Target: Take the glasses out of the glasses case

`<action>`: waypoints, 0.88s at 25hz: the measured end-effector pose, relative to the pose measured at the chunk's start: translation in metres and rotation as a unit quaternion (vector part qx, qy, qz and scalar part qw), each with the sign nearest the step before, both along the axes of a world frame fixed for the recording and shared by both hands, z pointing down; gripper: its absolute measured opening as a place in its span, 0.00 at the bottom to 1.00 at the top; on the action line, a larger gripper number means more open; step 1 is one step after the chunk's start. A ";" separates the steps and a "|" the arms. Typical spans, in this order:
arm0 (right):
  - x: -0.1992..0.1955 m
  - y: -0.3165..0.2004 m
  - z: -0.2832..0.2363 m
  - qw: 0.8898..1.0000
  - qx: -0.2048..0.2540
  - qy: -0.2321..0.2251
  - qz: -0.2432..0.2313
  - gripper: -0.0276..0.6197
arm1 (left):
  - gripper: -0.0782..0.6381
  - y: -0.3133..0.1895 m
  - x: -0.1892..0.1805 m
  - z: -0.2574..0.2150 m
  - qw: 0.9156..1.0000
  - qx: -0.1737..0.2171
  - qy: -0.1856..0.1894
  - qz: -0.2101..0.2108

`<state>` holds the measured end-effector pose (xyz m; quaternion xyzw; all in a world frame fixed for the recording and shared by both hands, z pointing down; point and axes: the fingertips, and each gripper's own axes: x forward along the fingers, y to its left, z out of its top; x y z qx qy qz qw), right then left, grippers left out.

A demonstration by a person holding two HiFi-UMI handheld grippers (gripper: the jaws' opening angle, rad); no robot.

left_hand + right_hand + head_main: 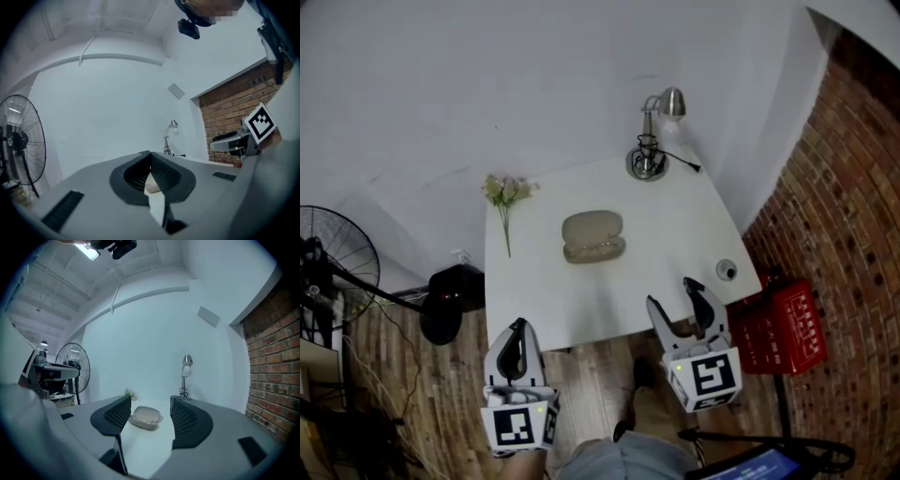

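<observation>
- glasses case (593,236) lies mid-counter, clamshell lid swung up; the contents of its lower half are too small to make out
- nothing touches the case, and both tools are well clear of it at the near edge
- counter (675,234) is white
- flower sprig (506,192) lies flat near the left edge
- desk lamp (652,141) stands upright at the far right corner
- small round object (727,270) sits by the right edge
- right tool (671,292) has its jaws spread with nothing between them; it hangs over the near right edge, and the right gripper view lines the case up in the gap
- left tool (517,328) has its jaws pressed together on nothing, just off the near edge over the wood floor
- pedestal fan (337,262) stands on the floor at left
- red crate (787,323) sits at right against the brick wall (853,187)
</observation>
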<state>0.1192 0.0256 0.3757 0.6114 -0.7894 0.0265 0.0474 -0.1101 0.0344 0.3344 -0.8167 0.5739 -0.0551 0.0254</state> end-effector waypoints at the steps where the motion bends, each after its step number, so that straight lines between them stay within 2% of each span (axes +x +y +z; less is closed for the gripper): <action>1: 0.002 -0.010 0.000 1.000 -0.001 -0.003 -0.005 0.47 | 0.12 -0.008 0.004 0.001 1.000 -0.003 -0.003 -0.003; 6: 0.017 -0.061 -0.002 1.000 -0.004 -0.017 -0.022 0.44 | 0.12 -0.050 0.027 -0.007 1.000 -0.001 -0.018 -0.010; 12: 0.017 -0.109 -0.008 0.998 -0.001 -0.020 -0.062 0.44 | 0.12 -0.084 0.035 -0.021 0.999 0.008 -0.021 -0.038; 22: -0.013 -0.163 -0.046 0.991 0.037 0.002 -0.130 0.42 | 0.12 -0.106 0.011 -0.046 0.995 0.039 -0.009 -0.091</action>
